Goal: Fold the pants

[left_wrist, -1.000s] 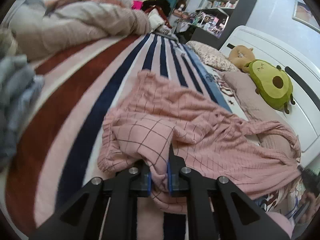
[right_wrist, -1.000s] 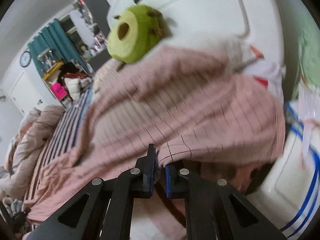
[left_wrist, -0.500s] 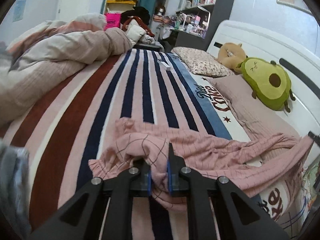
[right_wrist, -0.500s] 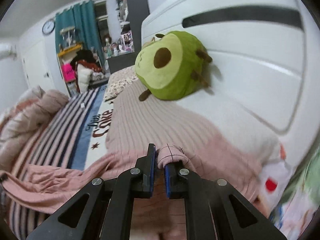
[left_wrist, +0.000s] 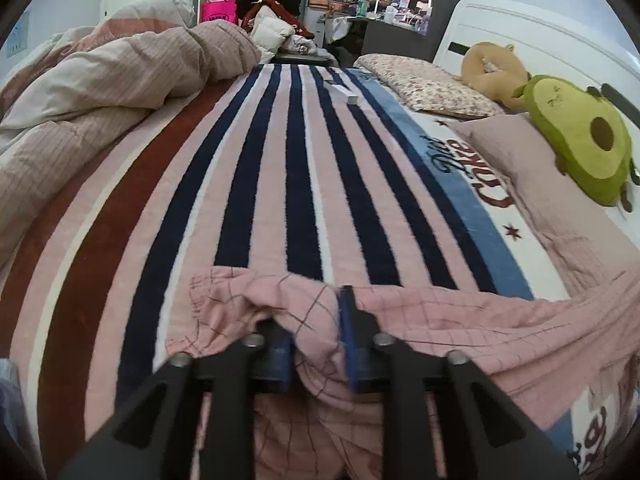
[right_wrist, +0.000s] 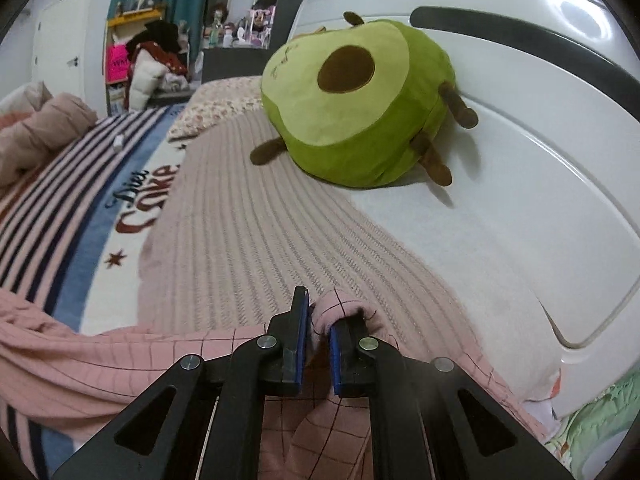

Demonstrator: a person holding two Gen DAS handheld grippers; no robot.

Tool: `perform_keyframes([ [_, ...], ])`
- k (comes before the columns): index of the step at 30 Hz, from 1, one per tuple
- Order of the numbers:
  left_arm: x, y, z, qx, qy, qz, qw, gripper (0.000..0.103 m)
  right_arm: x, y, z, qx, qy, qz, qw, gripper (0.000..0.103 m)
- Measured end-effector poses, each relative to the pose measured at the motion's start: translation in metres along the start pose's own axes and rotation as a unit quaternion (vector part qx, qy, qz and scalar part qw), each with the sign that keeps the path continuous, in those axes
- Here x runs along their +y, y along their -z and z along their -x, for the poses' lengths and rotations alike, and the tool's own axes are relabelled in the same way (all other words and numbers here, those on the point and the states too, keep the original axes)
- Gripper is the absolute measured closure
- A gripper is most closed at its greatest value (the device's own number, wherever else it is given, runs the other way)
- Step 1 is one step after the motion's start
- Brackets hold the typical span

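Pink grid-checked cotton pants (left_wrist: 460,320) are lying stretched in a long band across the near edge of the bed, one end gathered at each gripper. Striped fleece blanket (left_wrist: 280,184), in navy, pink, white and rust bands with a blue strip and lettering, is covering the mattress beneath them.

Left gripper (left_wrist: 316,344), black with blue pads: its jaws have just been opening and are standing somewhat apart, with a bunched fold of the pants sitting between them; whether the pads are pressing on the cloth cannot be told with certainty, though a gap is showing on the left side.

Right gripper (right_wrist: 316,344), of the same make: its jaws are clamping a small rolled hem of the pants (right_wrist: 120,360), which is poking up between the blue pads and trailing off to the left.

Ribbed pale-pink pillow (right_wrist: 260,216) is lying just beyond the right gripper, touching the pants' edge. Green avocado-shaped plush toy (right_wrist: 360,108) with a brown pit is resting on that pillow against the white padded headboard (right_wrist: 540,128). Tan plush toy (left_wrist: 494,68) is sitting just beside the avocado, farther along the headboard. Floral-print pillow (left_wrist: 424,84) is lying near it. Beige and pink quilted duvet (left_wrist: 120,80) is lying heaped along the far left side of the bed, well apart from the pants. Small white object (left_wrist: 344,94), too small to identify, is lying on the stripes.
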State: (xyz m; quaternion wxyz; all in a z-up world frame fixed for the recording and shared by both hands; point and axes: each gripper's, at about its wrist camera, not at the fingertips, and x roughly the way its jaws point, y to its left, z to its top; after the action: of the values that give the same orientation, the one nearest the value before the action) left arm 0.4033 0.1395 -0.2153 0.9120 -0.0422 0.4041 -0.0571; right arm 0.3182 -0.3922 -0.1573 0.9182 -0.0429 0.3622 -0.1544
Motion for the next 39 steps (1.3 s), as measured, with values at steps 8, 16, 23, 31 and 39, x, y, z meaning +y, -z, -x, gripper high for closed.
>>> perform_keyframes([
  [8, 0.003, -0.017, 0.0, -0.023, 0.009, -0.009, 0.9996, 0.023, -0.001, -0.003, -0.022, 0.037, -0.014, 0.002, 0.999, 0.072],
  [16, 0.007, -0.022, 0.03, -0.005, 0.128, -0.009, 0.9917, 0.017, -0.003, -0.017, -0.005, 0.106, -0.138, 0.016, 0.985, 0.043],
  [23, -0.005, 0.0, 0.069, -0.022, 0.065, -0.058, 0.9959, 0.017, 0.03, 0.002, 0.066, 0.044, -0.108, 0.091, 0.989, 0.043],
  [31, 0.003, 0.007, 0.082, -0.026, 0.01, -0.076, 0.9967, 0.017, 0.055, 0.027, 0.077, 0.035, -0.164, 0.073, 0.983, 0.044],
  [39, -0.042, 0.035, 0.045, 0.035, 0.11, -0.12, 0.9861, 0.017, 0.128, 0.053, 0.05, 0.074, -0.312, 0.104, 0.941, 0.071],
])
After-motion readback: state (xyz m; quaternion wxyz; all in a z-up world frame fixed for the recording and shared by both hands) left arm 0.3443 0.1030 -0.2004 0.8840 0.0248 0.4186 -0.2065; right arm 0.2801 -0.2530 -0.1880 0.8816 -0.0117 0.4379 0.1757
